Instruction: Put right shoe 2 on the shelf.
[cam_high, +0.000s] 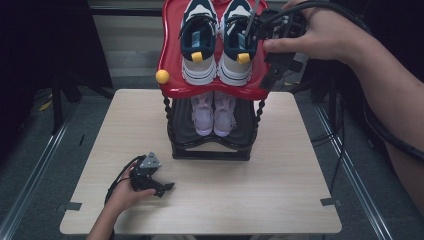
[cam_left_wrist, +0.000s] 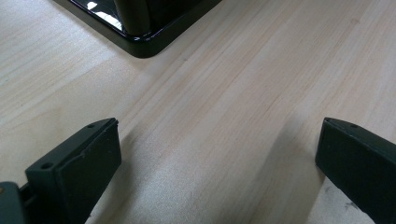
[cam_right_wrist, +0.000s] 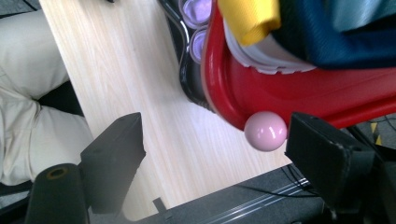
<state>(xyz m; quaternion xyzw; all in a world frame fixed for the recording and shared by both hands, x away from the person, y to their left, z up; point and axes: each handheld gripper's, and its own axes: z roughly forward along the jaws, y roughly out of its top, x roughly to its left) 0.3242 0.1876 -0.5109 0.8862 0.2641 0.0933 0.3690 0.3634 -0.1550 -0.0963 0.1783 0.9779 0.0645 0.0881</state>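
right gripper (cam_high: 272, 65): jaws spread, holding nothing, up at the right rim of the glossy red tray (cam_high: 172, 60)
key relation: pink ball knob (cam_right_wrist: 265, 131) sits between its jaws, closer to one
navy sneakers (cam_high: 216, 42): on the tray, yellow heel tabs facing us
left gripper (cam_high: 152, 181): open too, resting on the woodgrain surface (cam_high: 280, 170)

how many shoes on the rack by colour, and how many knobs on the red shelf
Navy and white shoes: 2, on the red shelf
Lilac shoes: 2, on the black shelf below
Knobs on the red shelf: 2, one yellow knob and one pink knob by the right tongs
Total: 4 shoes and 2 knobs, 6 things
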